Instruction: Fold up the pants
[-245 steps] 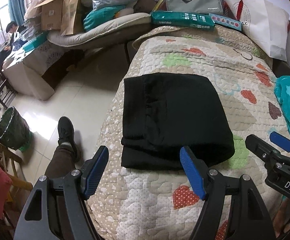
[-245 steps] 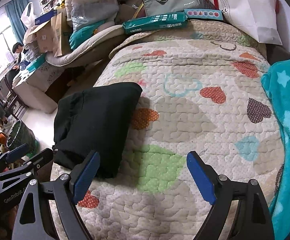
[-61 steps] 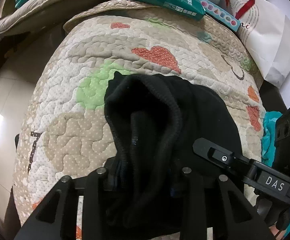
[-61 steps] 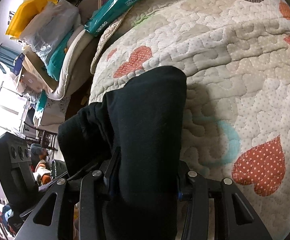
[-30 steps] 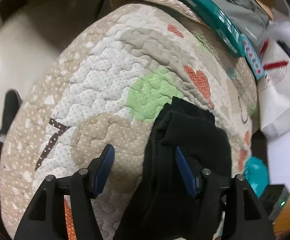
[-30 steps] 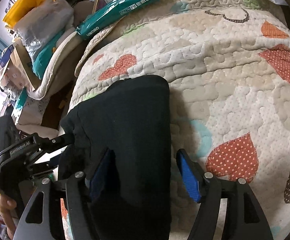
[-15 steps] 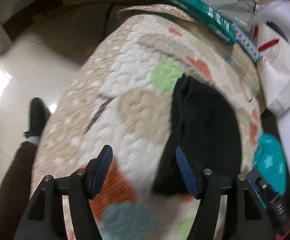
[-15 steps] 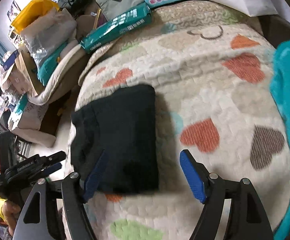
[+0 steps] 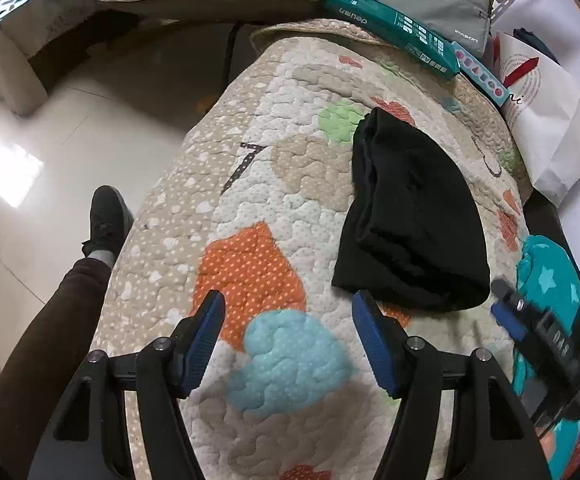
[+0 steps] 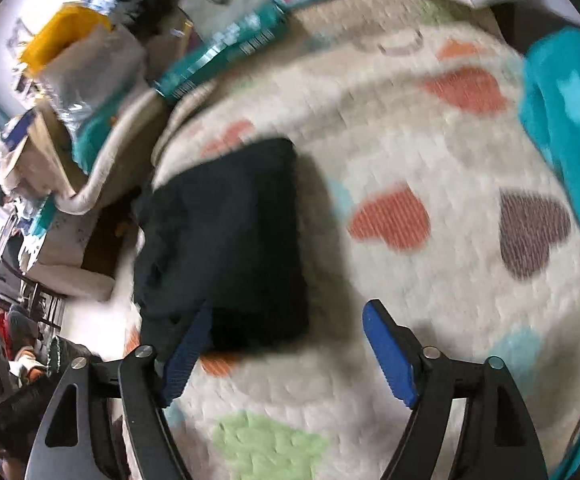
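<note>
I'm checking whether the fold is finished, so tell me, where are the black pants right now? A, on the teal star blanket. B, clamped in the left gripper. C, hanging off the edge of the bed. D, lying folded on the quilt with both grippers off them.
D: the folded black pants lie flat on the heart-patterned quilt, with nothing between the pads of the left gripper or the opening right gripper.

Both grippers have let go of the pants (image 9: 414, 216); bundle now smaller, farther up quilt (image 9: 249, 184).

Folded black pants (image 9: 414, 216) lie on quilt (image 9: 257, 184), beyond the empty left gripper (image 9: 287, 340).
</note>
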{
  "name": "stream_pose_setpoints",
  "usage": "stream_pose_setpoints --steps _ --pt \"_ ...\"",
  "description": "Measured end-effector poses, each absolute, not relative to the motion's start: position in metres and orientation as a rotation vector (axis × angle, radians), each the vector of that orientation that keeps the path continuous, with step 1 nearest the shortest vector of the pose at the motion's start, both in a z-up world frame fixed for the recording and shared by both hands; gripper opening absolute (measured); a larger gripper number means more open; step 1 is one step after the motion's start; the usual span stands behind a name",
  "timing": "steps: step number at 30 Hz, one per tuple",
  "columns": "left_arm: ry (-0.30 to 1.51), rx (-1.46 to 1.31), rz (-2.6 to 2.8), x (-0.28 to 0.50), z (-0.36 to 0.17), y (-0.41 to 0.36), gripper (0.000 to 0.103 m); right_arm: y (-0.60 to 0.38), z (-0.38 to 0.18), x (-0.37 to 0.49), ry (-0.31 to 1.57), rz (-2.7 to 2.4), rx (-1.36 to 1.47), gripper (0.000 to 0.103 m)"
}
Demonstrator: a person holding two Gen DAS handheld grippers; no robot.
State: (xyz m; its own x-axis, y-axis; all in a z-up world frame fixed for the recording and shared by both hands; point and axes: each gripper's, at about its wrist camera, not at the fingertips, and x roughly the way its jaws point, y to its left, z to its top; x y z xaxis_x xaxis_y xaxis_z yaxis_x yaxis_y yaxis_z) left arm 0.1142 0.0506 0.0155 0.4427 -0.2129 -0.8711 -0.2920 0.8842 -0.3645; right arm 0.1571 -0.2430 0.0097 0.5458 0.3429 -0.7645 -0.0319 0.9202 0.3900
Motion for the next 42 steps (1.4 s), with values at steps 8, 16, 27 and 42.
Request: stream_pose_setpoints --steps 8,16,27,42 --pt "1.138 -0.527 0.063 0.104 0.007 0.044 0.065 -0.202 -0.043 0.15 1.113 0.19 -0.006 0.095" --pt "1.061 -0.437 0.096 0.083 0.027 0.041 0.065 -0.219 -0.004 0.131 0.996 0.122 0.052 0.096" --pt "0.373 -0.04 0.434 -0.015 0.144 0.005 0.103 -0.182 0.1 0.044 0.451 0.023 -0.152 0.103" --pt "0.639 -0.07 0.274 0.002 0.126 -0.01 0.103 -0.188 0.073 0.039 0.648 0.063 -0.109 0.103"
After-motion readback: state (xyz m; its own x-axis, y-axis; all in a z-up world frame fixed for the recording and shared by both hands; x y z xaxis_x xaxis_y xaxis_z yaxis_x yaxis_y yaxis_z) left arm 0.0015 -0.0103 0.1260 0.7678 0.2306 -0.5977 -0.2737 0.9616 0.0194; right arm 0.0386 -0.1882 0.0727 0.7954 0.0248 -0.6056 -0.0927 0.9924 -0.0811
